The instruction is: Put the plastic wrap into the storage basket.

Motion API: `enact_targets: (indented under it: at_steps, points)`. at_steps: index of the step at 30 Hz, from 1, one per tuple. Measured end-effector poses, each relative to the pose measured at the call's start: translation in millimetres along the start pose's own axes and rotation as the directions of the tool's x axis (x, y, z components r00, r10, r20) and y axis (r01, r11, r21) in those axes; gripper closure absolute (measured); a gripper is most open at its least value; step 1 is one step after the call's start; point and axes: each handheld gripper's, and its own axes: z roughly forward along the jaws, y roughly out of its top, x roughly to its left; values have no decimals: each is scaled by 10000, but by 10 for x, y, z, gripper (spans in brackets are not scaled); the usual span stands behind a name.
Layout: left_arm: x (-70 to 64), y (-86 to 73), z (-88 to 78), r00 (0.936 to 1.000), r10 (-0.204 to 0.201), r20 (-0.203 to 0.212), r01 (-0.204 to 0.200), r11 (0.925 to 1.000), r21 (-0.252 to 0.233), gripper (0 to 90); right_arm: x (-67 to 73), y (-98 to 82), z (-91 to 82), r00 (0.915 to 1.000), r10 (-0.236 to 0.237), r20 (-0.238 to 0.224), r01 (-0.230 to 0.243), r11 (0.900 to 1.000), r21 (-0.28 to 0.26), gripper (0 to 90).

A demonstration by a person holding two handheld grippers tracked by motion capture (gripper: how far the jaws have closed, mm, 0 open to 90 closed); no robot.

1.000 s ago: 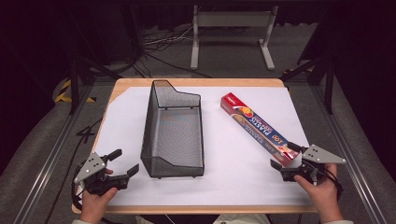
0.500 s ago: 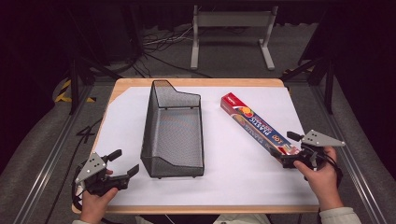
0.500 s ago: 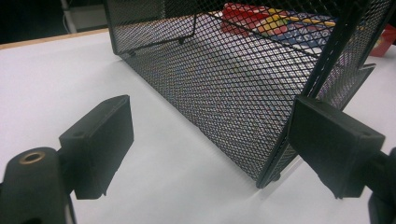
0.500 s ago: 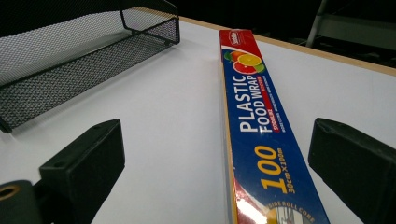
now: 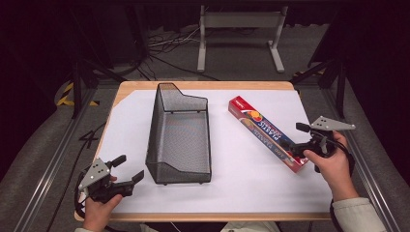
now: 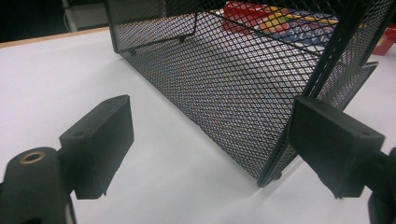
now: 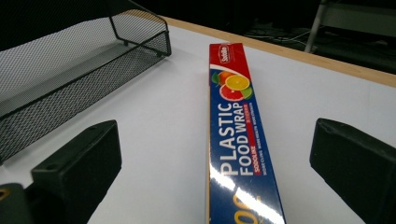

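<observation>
- One plastic food wrap box is seen lying flat near the table's right edge.
- One black mesh basket is set at mid-table.
- Two claws are counted: the right claw, jaws just opened wide, is held over the box's near end without pressing it; the left claw, jaws apart and empty, is kept at the near left corner.

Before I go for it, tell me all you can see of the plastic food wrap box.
The plastic food wrap box is a long, slim carton, glossy like printed card, red at its far end with citrus fruit pictured, then blue with white lettering. It lies flat and closed on the white table cover, slanting from mid-table toward the near right. The right claw stands open astride its near end, pads clear of it.
</observation>
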Motion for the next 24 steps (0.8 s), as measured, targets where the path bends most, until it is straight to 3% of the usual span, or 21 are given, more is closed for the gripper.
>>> enact_targets:
  at_steps: [4, 11, 15, 24]
  points:
    - [2, -2, -1, 10000, 13, -9, -13, 10000, 2, 154, -12, 67, 63, 9993, -292, -213, 300, 9989, 370, 25]
    - [10, -3, -8, 10000, 16, -37, -16, 10000, 4, 153, -72, 150, 230, 9994, -294, -170, 307, 9960, 834, 30]
    - [10, -4, -8, 10000, -10, -41, 10, 10000, 16, 153, -121, 215, 385, 9986, -517, -60, 520, 9871, 1516, 39]
    - [16, -6, -17, 10000, -13, -75, 13, 10000, -23, 153, -168, 293, 634, 9971, -753, 146, 705, 9745, 2129, 36]
